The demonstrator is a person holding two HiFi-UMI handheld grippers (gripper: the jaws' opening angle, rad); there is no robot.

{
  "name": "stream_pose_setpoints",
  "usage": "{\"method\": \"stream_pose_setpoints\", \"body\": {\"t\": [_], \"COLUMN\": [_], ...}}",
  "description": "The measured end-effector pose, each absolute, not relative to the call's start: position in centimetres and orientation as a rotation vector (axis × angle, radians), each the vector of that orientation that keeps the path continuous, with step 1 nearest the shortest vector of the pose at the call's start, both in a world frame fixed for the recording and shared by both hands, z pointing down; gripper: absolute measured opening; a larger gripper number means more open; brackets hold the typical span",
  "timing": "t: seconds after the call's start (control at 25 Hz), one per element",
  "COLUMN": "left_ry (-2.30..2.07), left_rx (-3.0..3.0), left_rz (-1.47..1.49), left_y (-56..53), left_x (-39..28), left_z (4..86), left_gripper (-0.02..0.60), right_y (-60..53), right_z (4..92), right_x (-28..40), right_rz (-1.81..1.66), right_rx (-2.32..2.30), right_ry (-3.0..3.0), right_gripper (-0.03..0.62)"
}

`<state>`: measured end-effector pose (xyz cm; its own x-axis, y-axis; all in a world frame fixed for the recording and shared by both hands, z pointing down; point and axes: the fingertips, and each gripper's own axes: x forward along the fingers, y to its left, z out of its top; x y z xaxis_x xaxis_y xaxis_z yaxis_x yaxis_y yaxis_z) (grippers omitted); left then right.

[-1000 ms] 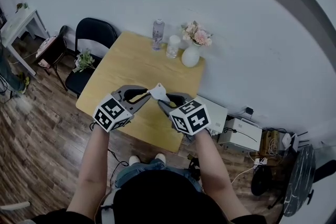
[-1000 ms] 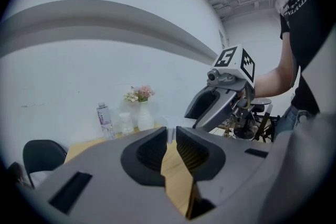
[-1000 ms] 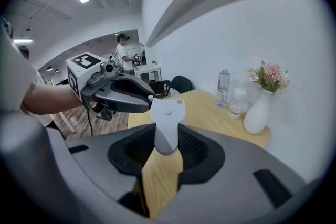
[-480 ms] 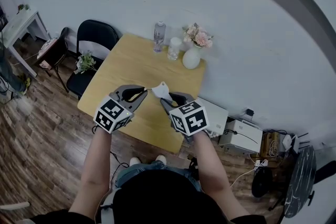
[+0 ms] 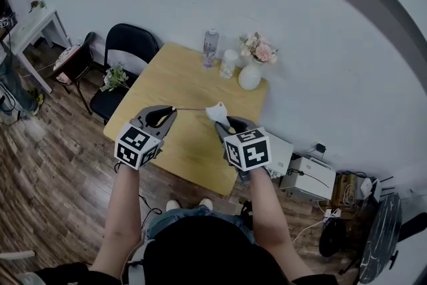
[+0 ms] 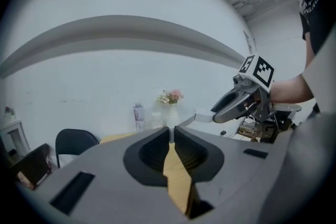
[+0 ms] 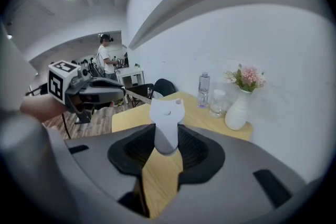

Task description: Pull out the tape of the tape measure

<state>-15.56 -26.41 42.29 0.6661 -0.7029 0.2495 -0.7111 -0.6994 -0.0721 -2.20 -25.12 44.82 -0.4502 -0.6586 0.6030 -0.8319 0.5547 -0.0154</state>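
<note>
The white tape measure case [image 5: 217, 112] is held above the wooden table [image 5: 180, 80], with my right gripper [image 5: 223, 122] shut on it. In the right gripper view the case [image 7: 166, 124] stands upright between the jaws. A thin tape [image 5: 192, 109] runs level from the case to my left gripper [image 5: 172, 110]. The left jaws have just been closing and are shut on the tape's end [image 6: 171, 135]. In the left gripper view the tape [image 6: 185, 123] leads up to the case [image 6: 202, 116] and the right gripper [image 6: 231, 106]. The left gripper [image 7: 113, 93] shows at the left of the right gripper view.
At the table's far edge stand a clear bottle [image 5: 211, 48], a cup [image 5: 229, 64] and a white vase with pink flowers [image 5: 252, 73]. A black chair [image 5: 125, 57] is at the table's left. A white box [image 5: 280, 153] sits at its right. A person [image 7: 106, 57] stands far off.
My left gripper has moved left, away from the right one. A stretch of tape now shows between the two, where before they were almost touching. The right gripper has kept its hold.
</note>
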Motion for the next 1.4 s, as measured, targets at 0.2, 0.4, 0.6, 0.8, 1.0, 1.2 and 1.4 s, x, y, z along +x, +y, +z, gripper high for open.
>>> {"method": "stream_pose_setpoints", "body": {"t": [0.2, 0.4, 0.6, 0.8, 1.0, 1.2, 1.4], "left_ry": [-1.364, -1.514, -1.623, -1.649, -1.636, -1.604, -1.614], "left_rx": [2.763, 2.670, 2.607, 2.592, 2.576, 2.581, 2.571], "left_rz": [0.366, 0.293, 0.266, 0.265, 0.242, 0.252, 0.233], "left_y": [-26.9, -27.2, -27.3, -27.1, -27.2, -27.5, -27.7], "left_x": [-19.4, -24.1, -27.1, -28.1, -28.0, -27.1, -27.3], "left_z": [41.5, 40.5, 39.9, 39.8, 40.3, 41.0, 41.3], "left_gripper": [0.041, 0.041, 0.041, 0.041, 0.041, 0.041, 0.041], "right_y": [-25.5, -25.6, -25.6, -25.4, -25.7, -25.8, -26.0], "right_z": [44.3, 43.7, 43.5, 43.4, 43.7, 44.0, 44.5], "right_x": [-0.2, 2.5, 3.7, 3.6, 3.1, 1.4, 0.9], "right_rz": [0.428, 0.460, 0.468, 0.472, 0.481, 0.469, 0.470], "right_rx": [1.294, 1.379, 1.398, 1.388, 1.375, 1.332, 1.333], "right_ry": [-2.203, -2.178, -2.163, -2.174, -2.176, -2.184, -2.163], "right_gripper": [0.143, 0.143, 0.143, 0.143, 0.143, 0.143, 0.143]}}
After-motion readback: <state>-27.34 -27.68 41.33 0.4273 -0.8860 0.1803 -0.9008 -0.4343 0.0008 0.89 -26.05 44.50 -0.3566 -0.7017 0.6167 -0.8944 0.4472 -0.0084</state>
